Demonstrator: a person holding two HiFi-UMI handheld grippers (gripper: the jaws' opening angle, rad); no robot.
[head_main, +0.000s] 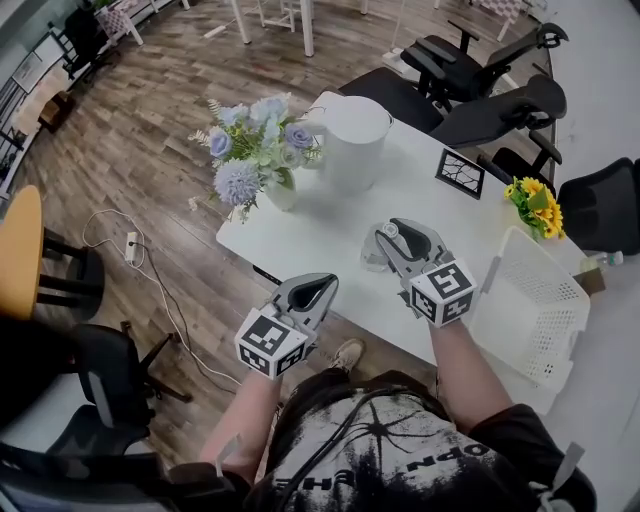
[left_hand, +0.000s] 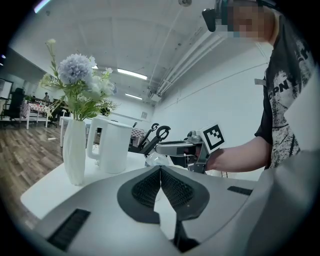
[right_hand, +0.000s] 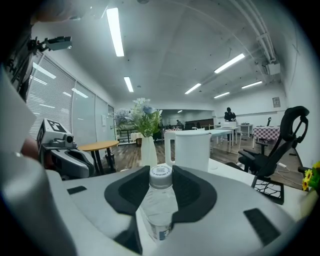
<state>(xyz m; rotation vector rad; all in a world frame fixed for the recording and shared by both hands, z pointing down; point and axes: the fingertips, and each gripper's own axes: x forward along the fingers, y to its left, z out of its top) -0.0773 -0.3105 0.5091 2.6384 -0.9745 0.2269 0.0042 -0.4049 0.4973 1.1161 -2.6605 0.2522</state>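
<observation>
My right gripper (head_main: 388, 240) is shut on a clear plastic water bottle (head_main: 373, 259) above the white table (head_main: 300, 235). In the right gripper view the bottle (right_hand: 159, 205) stands upright between the dark pads (right_hand: 192, 192), its white cap (right_hand: 161, 176) at the jaw tips of the right gripper (right_hand: 161, 169). My left gripper (head_main: 322, 287) hangs at the table's near edge, shut with nothing in it. In the left gripper view the left gripper (left_hand: 160, 170) has its pads meeting at the tips, and the right gripper (left_hand: 175, 148) and bottle (left_hand: 158, 159) show ahead.
A white kettle (head_main: 352, 140) and a white vase of blue flowers (head_main: 262, 150) stand at the table's far end. A white lattice basket (head_main: 530, 305), yellow sunflowers (head_main: 535, 205) and a small black-and-white card (head_main: 460, 172) lie to the right. Office chairs (head_main: 480, 75) ring the table.
</observation>
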